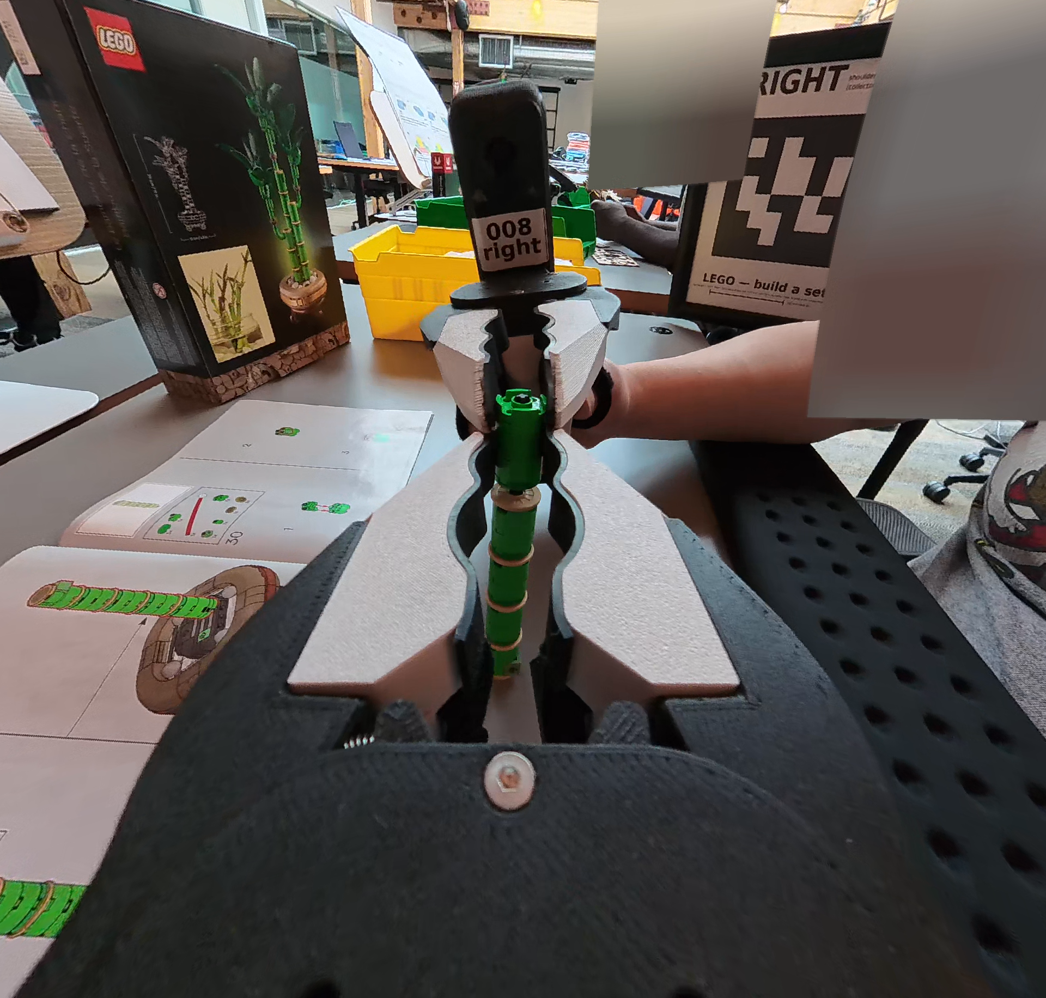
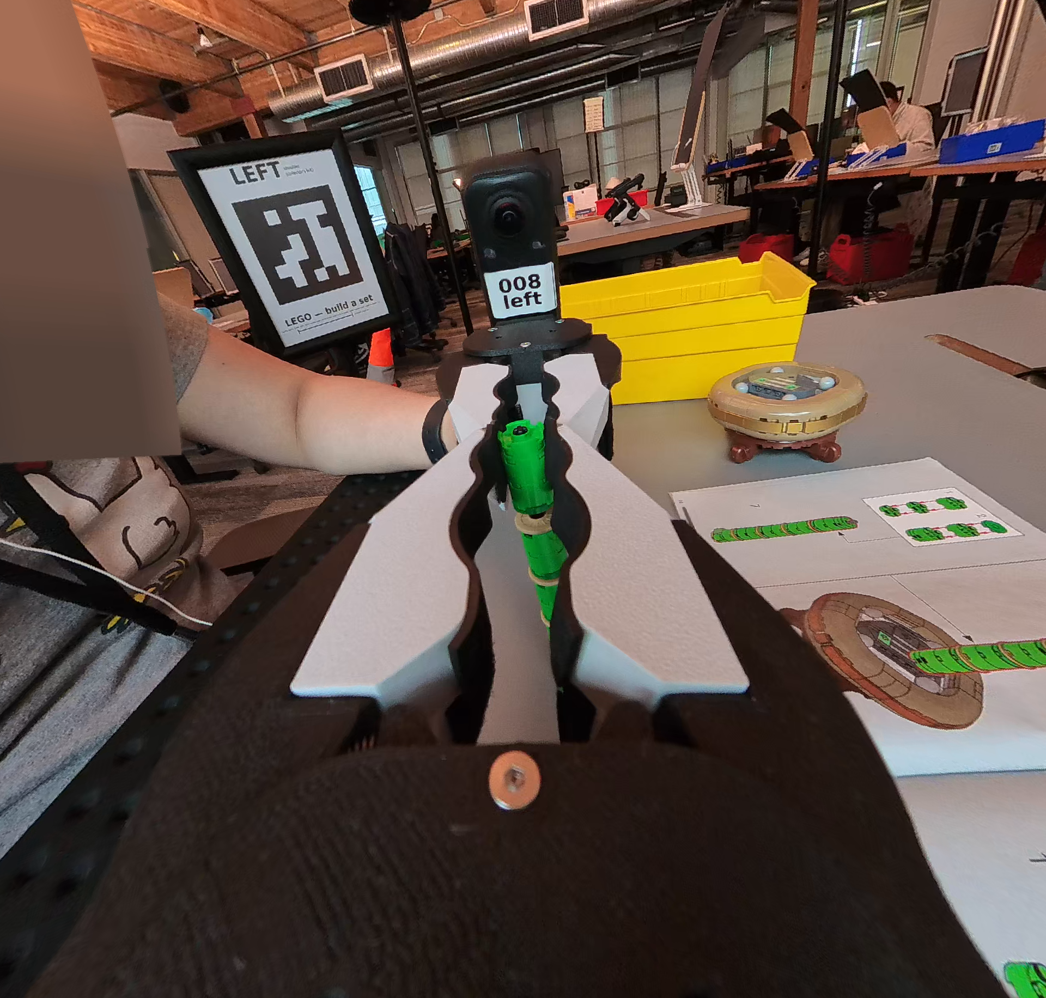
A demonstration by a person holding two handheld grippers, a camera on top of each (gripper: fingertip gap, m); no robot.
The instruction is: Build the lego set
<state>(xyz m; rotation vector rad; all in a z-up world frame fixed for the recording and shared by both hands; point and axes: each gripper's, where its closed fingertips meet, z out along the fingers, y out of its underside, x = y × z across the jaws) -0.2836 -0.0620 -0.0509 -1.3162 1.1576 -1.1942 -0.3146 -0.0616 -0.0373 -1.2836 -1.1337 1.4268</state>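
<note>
A green bamboo stalk point(image 1: 512, 540) of stacked round bricks with tan rings stands roughly upright between the two grippers, which face each other tip to tip. My left gripper point(image 1: 519, 441) is shut on its top green segment. My right gripper point(image 2: 522, 450) is shut on the same top segment point(image 2: 523, 461) from the opposite side. The rest of the stalk hangs down below the fingertips, and its lower end is hidden in the right wrist view. The tan round pot base point(image 2: 787, 405) on brown feet stands on the table to the right, apart from both grippers.
The open instruction booklet point(image 1: 254, 478) lies on the grey table point(image 2: 934, 348), under and beside the grippers. A yellow bin point(image 2: 696, 325) stands behind, the set's box point(image 1: 187, 190) at far left. Framed marker signs point(image 2: 294, 240) stand at the table edges. A person's arm point(image 1: 707, 382) reaches in. My two grippers' fingertips are within a few centimetres of each other.
</note>
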